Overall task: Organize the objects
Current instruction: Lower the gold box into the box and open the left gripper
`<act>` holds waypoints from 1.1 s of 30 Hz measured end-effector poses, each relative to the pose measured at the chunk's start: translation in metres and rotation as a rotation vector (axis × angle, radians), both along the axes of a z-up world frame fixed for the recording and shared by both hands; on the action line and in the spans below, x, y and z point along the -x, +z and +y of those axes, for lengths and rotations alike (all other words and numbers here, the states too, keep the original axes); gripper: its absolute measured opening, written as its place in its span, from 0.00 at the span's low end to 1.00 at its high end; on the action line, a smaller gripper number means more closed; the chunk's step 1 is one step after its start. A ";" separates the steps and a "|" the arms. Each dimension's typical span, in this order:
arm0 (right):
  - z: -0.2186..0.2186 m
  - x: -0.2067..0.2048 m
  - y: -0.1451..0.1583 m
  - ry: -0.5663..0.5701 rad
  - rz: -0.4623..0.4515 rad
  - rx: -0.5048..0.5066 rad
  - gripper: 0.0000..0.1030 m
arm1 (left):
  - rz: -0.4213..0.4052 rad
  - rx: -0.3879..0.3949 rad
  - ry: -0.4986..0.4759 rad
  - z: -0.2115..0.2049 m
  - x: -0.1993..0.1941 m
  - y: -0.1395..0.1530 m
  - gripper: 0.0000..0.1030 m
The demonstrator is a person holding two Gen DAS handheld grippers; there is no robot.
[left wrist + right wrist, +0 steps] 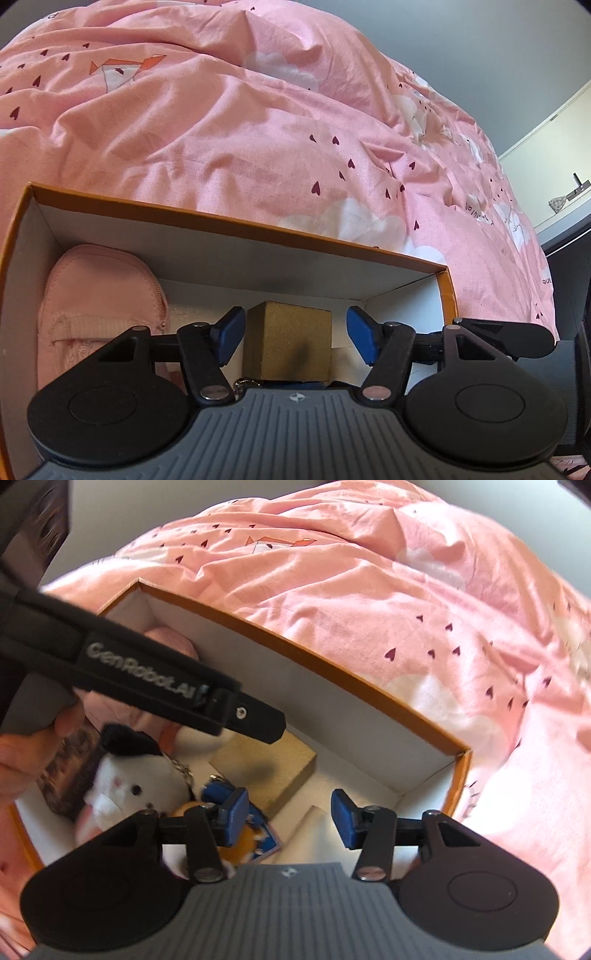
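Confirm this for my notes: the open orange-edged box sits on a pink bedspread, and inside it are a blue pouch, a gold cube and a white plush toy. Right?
Not quite: the pouch is pink, not blue, as the left wrist view shows. Otherwise correct: the orange-edged box sits on the pink bedspread and holds the gold cube and the white plush toy.

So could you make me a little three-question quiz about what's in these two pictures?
1. True or false: the gold cube sits inside the orange-rimmed box.
2. Which lies left of the cube in the left wrist view? A) the pink pouch B) a green bottle C) a spoon
3. Fill in: in the right wrist view, the plush toy is white with a ___ ear.

Key: 1 true; 2 A; 3 black.
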State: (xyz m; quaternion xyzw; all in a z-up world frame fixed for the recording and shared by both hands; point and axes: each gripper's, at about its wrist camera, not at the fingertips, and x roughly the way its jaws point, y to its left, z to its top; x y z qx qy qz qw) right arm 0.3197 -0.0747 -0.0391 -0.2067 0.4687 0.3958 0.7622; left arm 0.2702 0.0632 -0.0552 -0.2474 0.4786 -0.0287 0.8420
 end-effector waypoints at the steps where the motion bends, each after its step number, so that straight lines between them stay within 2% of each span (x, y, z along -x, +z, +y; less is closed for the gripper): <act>1: 0.001 -0.002 0.000 -0.023 0.031 -0.019 0.51 | -0.002 -0.019 0.019 0.003 0.002 0.003 0.69; 4: -0.003 0.003 -0.007 -0.140 0.106 -0.051 0.62 | -0.025 -0.070 0.055 0.010 0.010 0.010 0.68; 8: 0.009 0.014 -0.020 -0.298 0.166 -0.076 0.72 | -0.049 -0.100 0.066 0.015 0.016 0.015 0.68; 12: 0.019 0.017 -0.029 -0.388 0.164 -0.075 0.72 | -0.056 -0.129 0.068 0.016 0.018 0.014 0.68; 15: 0.029 0.011 -0.039 -0.415 0.154 -0.044 0.71 | -0.056 -0.116 0.069 0.019 0.019 0.012 0.68; 18: 0.036 0.009 -0.046 -0.426 0.122 -0.015 0.63 | -0.059 -0.114 0.071 0.021 0.021 0.012 0.68; 27: 0.019 0.002 -0.014 -0.442 0.031 -0.065 0.61 | -0.077 -0.098 0.074 0.024 0.025 0.015 0.67; 30: 0.009 -0.010 -0.006 -0.501 0.057 -0.082 0.61 | -0.087 -0.092 0.080 0.025 0.026 0.017 0.67; 33: 0.001 -0.018 -0.002 -0.557 0.040 -0.096 0.60 | -0.091 -0.091 0.080 0.026 0.027 0.018 0.67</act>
